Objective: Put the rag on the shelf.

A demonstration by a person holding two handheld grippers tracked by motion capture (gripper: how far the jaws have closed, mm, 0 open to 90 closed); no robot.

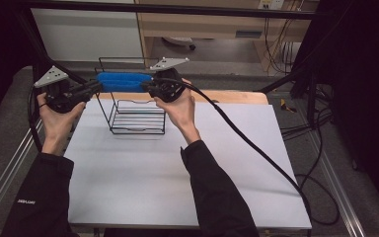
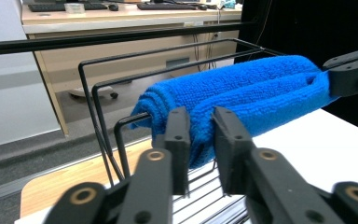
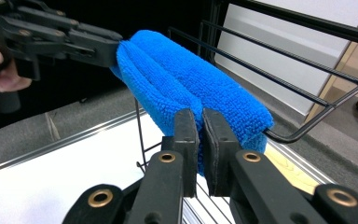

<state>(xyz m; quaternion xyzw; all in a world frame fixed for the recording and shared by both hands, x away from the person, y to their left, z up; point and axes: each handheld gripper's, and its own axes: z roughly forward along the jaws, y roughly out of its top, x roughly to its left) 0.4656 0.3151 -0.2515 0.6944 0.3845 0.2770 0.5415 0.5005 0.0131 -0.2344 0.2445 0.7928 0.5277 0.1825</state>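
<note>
A folded blue towel (image 1: pixel 123 82) hung over the top wires of a black wire rack (image 1: pixel 137 121), which stood on the white counter (image 1: pixel 187 173) towards its far edge. The left tool (image 1: pixel 96 89) had its jaws pinched on the towel's left end, and the right tool (image 1: pixel 146 88) was clamped on the right end; in the left gripper view the left tool (image 2: pixel 200 128) bit into the lower fold, with a sliver of cloth between the jaws, and in the right gripper view the right tool (image 3: pixel 200 133) was nearly closed on the cloth.

To my eye the step in hand was draping the towel across the rack, or settling it there, with both ends held level. Whether it was going on or coming off, I could not tell. The next move would call for both hands to work together and keep the cloth taut, so that it neither bunched nor slid off one rail.

Room was tight around the rack: its thin top rails (image 3: pixel 279 60) ran just behind the towel and could snag a jaw. In front of the rack the counter lay open; behind it the wooden edge (image 1: pixel 237 96) was near.
</note>
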